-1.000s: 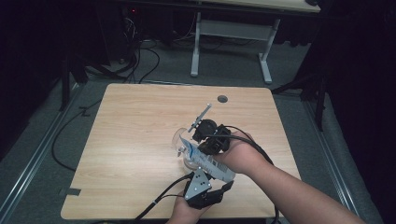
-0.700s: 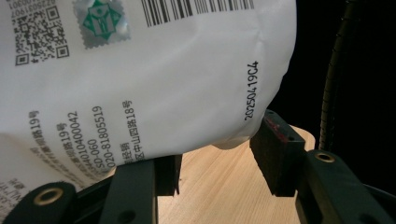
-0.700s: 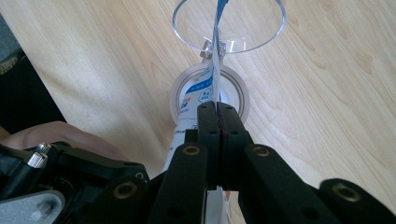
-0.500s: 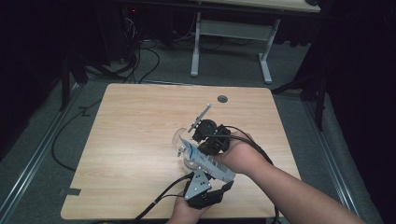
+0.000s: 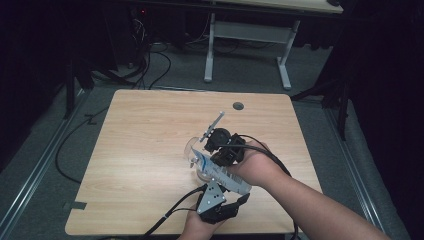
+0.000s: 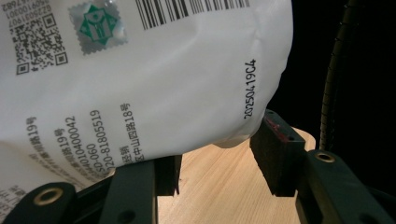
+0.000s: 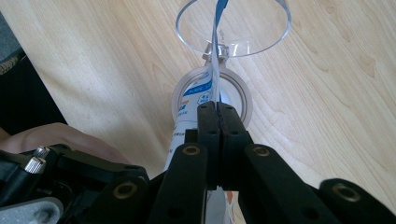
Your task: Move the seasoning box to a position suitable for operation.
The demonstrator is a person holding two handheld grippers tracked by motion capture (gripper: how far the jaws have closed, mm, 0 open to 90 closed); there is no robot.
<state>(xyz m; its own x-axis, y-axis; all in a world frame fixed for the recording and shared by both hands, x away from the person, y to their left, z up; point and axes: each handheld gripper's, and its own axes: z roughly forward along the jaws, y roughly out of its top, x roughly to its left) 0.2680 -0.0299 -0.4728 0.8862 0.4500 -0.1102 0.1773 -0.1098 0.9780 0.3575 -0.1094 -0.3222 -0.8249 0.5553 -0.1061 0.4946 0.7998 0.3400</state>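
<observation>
A white pouch (image 5: 222, 176) with blue print and a barcode (image 6: 140, 79) hangs tilted over the table's front middle. My left gripper (image 5: 215, 189) comes up from the front edge, and its jaws (image 6: 219, 154) stand wide against the pouch's bulging lower end. My right gripper (image 5: 207, 155) reaches in from the right, shut (image 7: 218, 105) on the pouch's thin top edge, seen edge-on. Just beyond it sits a clear jar (image 5: 192, 148) with a pale ring mouth (image 7: 184, 93) and a clear round lid (image 7: 233, 28) swung open. The pouch's tip points at that mouth.
The wooden table (image 5: 145, 130) has a round cable hole (image 5: 238, 106) near its far edge. Black cables trail from both grippers over the front edge. A second desk's white legs (image 5: 210, 50) and floor cables lie behind.
</observation>
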